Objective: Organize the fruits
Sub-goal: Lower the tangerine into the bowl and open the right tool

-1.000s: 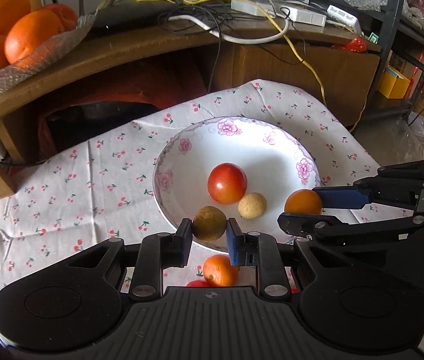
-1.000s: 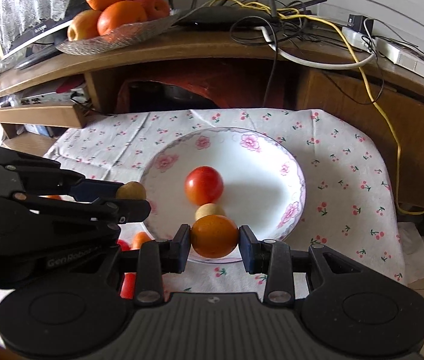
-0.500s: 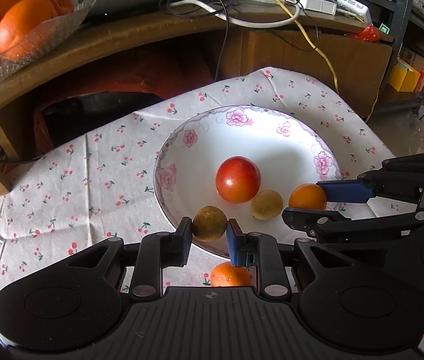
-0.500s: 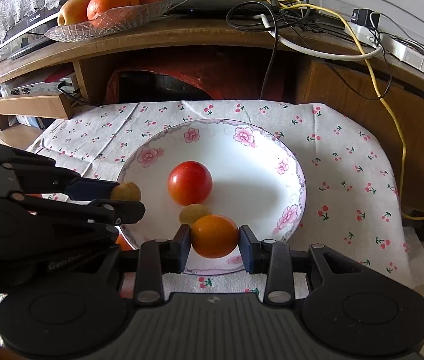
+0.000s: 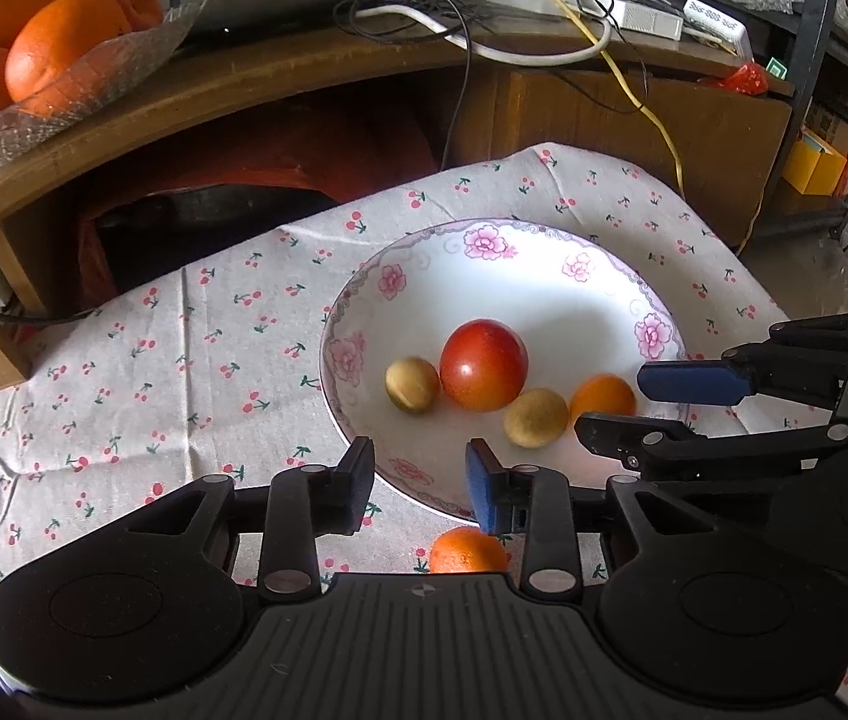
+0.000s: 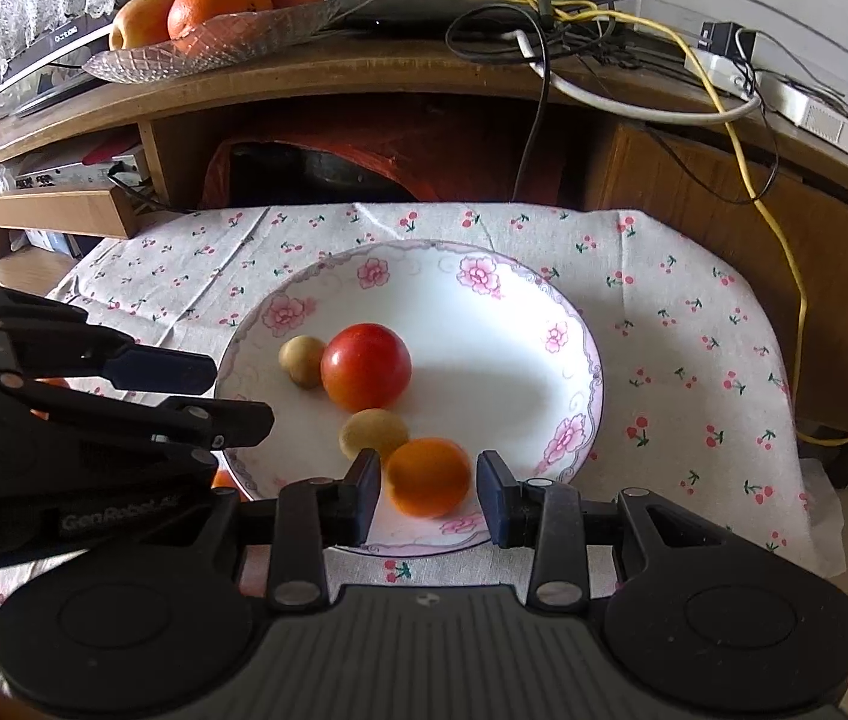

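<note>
A white plate with a pink flower rim (image 5: 574,300) (image 6: 496,324) sits on the cherry-print cloth. In it lie a red tomato (image 5: 484,372) (image 6: 365,366), two small brown fruits (image 5: 411,384) (image 5: 535,417) and a small orange (image 6: 428,477) (image 5: 602,399). My left gripper (image 5: 420,483) (image 6: 243,396) is open over the plate's near rim with nothing between its fingers. My right gripper (image 6: 428,495) (image 5: 610,402) is open, with narrow gaps to the small orange resting between its fingers. Another orange (image 5: 466,552) lies on the cloth below the left gripper.
A curved wooden desk (image 5: 303,72) stands behind the cloth. It carries a glass dish of large oranges (image 5: 63,90) (image 6: 213,42) and tangled cables (image 6: 604,60). A dark recess opens under the desk. Cloth (image 5: 153,390) lies bare left of the plate.
My left gripper has opened and let go of the brown fruit, which now lies in the plate left of the tomato. My right gripper has loosened off the small orange, now on the plate.
</note>
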### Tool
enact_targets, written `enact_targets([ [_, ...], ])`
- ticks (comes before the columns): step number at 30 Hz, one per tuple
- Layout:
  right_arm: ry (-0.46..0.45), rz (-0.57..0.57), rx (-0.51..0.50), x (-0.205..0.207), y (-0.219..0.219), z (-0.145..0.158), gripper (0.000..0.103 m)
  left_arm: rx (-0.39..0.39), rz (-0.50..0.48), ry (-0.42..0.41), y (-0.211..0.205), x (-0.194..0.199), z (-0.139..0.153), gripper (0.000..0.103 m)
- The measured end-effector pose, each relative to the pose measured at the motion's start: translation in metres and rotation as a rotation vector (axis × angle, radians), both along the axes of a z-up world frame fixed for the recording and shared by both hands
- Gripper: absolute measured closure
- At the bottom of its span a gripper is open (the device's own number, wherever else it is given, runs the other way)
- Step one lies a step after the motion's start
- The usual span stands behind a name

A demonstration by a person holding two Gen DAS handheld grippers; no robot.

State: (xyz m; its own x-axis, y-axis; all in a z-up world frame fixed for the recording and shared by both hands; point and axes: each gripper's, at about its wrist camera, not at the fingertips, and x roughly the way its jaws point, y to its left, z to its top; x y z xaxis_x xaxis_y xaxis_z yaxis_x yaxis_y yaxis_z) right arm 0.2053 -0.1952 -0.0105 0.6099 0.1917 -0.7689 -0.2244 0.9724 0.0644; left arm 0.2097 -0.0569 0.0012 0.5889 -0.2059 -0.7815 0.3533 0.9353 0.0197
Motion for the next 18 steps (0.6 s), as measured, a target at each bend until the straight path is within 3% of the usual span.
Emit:
enact_targets([
  [4,-0.007,-0.010,0.004,0.0006,-0.0031,0.0018,0.067,-0.005,-0.005,-0.008,0.0008,-0.0024,0.0034,0.054],
  [18,-0.019,-0.005,-0.006,-0.0052,-0.0017,0.0082,0.067,-0.002,-0.013,-0.015,0.0029,-0.0095,0.0072,0.052],
])
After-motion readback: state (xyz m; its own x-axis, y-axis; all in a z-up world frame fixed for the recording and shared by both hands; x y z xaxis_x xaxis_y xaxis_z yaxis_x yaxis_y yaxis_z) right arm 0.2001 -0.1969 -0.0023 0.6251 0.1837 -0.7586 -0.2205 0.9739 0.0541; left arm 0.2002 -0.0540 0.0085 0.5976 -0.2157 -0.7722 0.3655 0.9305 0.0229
